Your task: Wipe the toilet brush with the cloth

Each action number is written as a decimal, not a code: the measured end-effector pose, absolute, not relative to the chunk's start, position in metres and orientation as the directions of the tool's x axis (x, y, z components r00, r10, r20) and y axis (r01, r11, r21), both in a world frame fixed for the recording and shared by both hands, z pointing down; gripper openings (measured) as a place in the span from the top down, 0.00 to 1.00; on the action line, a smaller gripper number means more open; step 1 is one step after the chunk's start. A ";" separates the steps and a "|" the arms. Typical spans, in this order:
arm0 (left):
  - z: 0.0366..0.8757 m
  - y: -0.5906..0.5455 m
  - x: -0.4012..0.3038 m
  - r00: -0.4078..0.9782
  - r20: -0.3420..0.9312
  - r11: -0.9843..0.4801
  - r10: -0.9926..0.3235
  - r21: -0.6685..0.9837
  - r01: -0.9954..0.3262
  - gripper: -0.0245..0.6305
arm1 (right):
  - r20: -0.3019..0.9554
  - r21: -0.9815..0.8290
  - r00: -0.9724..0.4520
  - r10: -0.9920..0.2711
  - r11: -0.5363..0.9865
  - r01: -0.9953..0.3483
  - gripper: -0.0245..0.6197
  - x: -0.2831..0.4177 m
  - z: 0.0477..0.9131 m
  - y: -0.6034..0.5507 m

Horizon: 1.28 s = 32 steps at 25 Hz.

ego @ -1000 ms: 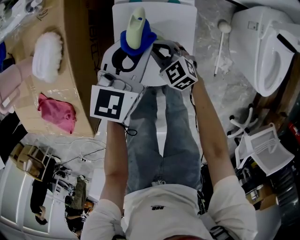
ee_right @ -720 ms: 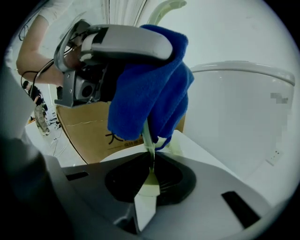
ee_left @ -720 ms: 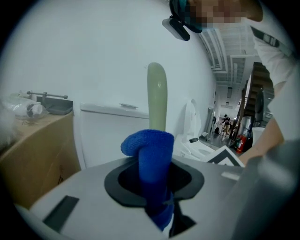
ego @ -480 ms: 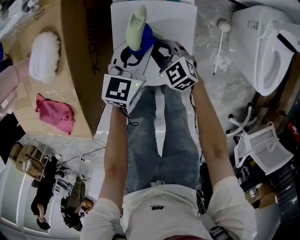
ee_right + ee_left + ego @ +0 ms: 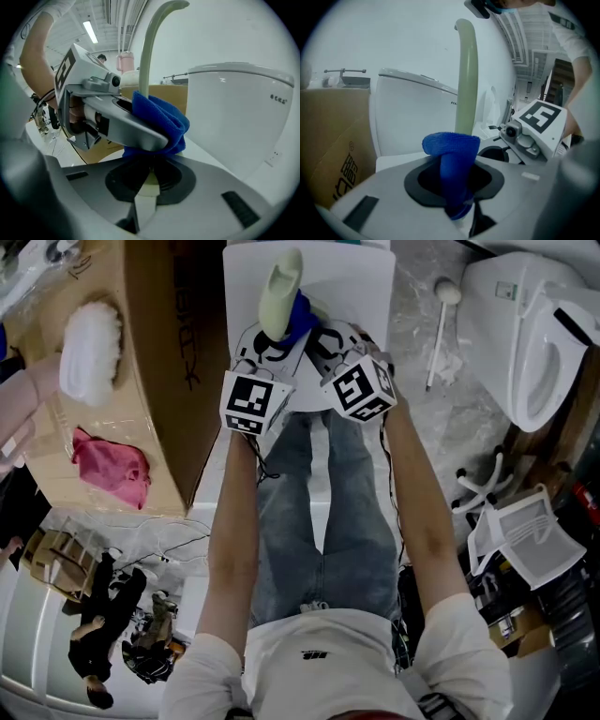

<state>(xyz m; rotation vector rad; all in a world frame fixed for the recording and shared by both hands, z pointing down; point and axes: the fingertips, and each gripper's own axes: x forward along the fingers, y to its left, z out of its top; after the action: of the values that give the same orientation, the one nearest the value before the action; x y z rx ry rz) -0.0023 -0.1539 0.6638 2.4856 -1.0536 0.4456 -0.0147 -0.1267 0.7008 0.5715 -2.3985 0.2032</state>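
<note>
Pale mottled floor spreads under a cluttered room, seen from above. One white toilet stands straight ahead of the person, and a second toilet stands off to the right. A cardboard box sits at the left, with a white fluffy pad and a pink rag on its top. Between the toilets a thin white stick with a round end lies on the floor. The person's jeans and both forearms fill the middle of the head view, and the arms reach forward over the near toilet.

Both grippers meet there, close side by side. The right gripper has its jaws clamped on the cream lower end of the brush. The brush's pale green handle rises upright from those jaws and curves over at the top, in front of the toilet tank. The left gripper has its jaws pinched tight on the blue cloth, which stands up out of them in a folded wad. That wad presses against the lower handle just above the right gripper's jaws. From the left gripper view the handle rises directly behind the cloth.
</note>
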 end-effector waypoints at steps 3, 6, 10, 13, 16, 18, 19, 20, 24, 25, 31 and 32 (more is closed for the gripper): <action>0.662 -0.153 -0.004 0.662 0.462 -0.632 -0.590 0.245 -0.735 0.79 | 0.639 -0.004 -0.689 -0.342 0.894 -0.448 0.92 -0.016 0.701 -0.126; 0.654 -0.154 -0.004 0.660 0.472 -0.638 -0.584 0.237 -0.733 0.79 | 0.643 -0.009 -0.687 -0.339 0.893 -0.450 0.92 -0.015 0.701 -0.127; 0.634 -0.154 -0.006 0.665 0.455 -0.643 -0.593 0.229 -0.731 0.79 | 0.645 -0.010 -0.685 -0.339 0.892 -0.451 0.92 -0.015 0.701 -0.127; 0.618 -0.155 -0.008 0.669 0.442 -0.648 -0.598 0.225 -0.728 0.79 | 0.649 -0.014 -0.683 -0.336 0.892 -0.452 0.92 -0.016 0.701 -0.127; 0.599 -0.158 -0.009 0.674 0.424 -0.653 -0.604 0.221 -0.725 0.79 | 0.652 -0.016 -0.680 -0.335 0.891 -0.453 0.92 -0.015 0.701 -0.127; 0.588 -0.159 -0.011 0.678 0.413 -0.654 -0.608 0.223 -0.723 0.79 | 0.653 -0.015 -0.679 -0.335 0.891 -0.454 0.92 -0.015 0.701 -0.127; 0.582 -0.160 -0.012 0.679 0.409 -0.654 -0.609 0.225 -0.722 0.79 | 0.654 -0.014 -0.678 -0.335 0.891 -0.455 0.92 -0.016 0.701 -0.128; 0.576 -0.161 -0.012 0.681 0.403 -0.656 -0.611 0.225 -0.721 0.79 | 0.655 -0.015 -0.677 -0.335 0.890 -0.455 0.92 -0.016 0.700 -0.128; 0.549 -0.166 -0.015 0.690 0.361 -0.658 -0.627 0.228 -0.717 0.79 | 0.658 -0.020 -0.675 -0.335 0.888 -0.460 0.92 -0.015 0.700 -0.127; 0.541 -0.168 -0.016 0.691 0.345 -0.653 -0.635 0.237 -0.719 0.79 | 0.658 -0.021 -0.674 -0.337 0.886 -0.463 0.92 -0.015 0.700 -0.127; 0.509 -0.176 -0.021 0.680 0.298 -0.635 -0.670 0.243 -0.733 0.77 | 0.661 -0.028 -0.668 -0.341 0.878 -0.477 0.92 -0.015 0.700 -0.127; 0.505 -0.176 -0.022 0.677 0.291 -0.633 -0.676 0.243 -0.735 0.76 | 0.662 -0.029 -0.667 -0.341 0.878 -0.477 0.92 -0.016 0.700 -0.127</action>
<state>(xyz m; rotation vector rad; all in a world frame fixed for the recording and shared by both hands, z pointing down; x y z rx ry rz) -0.0225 -0.1763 0.5054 2.5512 -1.1127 0.2453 -0.0157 -0.1265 0.7001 0.5869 -2.3618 0.2610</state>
